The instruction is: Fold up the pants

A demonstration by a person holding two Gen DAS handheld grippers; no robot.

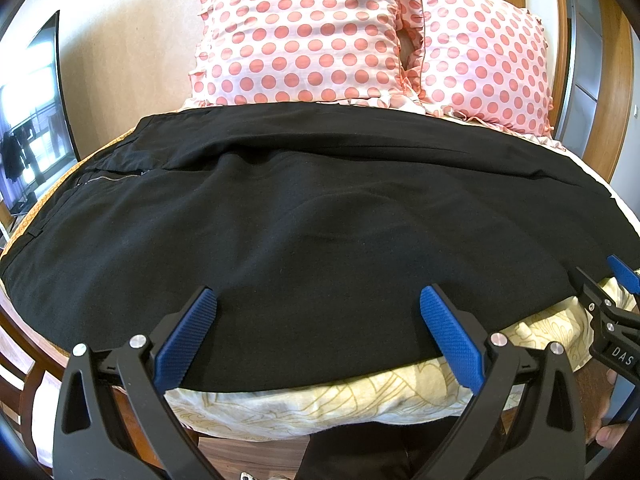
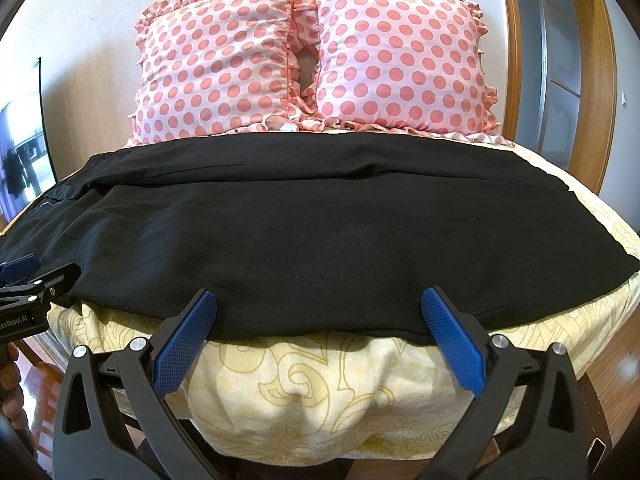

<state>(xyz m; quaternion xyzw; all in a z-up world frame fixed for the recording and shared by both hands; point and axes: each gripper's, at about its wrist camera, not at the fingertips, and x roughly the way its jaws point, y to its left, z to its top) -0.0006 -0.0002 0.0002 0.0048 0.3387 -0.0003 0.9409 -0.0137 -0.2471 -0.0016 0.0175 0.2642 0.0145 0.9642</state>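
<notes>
Black pants (image 1: 312, 232) lie spread sideways across the bed, waist and zipper (image 1: 112, 177) at the left, leg ends at the right; they also show in the right wrist view (image 2: 280, 232). My left gripper (image 1: 318, 300) is open, its blue pads over the near edge of the pants, holding nothing. My right gripper (image 2: 318, 300) is open at the near edge further right, empty. The right gripper also shows at the right edge of the left wrist view (image 1: 612, 304), and the left gripper shows at the left edge of the right wrist view (image 2: 28, 280).
The bed has a yellow patterned cover (image 2: 320, 392). Two pink polka-dot pillows (image 2: 216, 64) (image 2: 400, 60) stand against the wall behind the pants. A dark screen (image 1: 32, 120) is at the left, a wooden door frame (image 2: 600, 80) at the right.
</notes>
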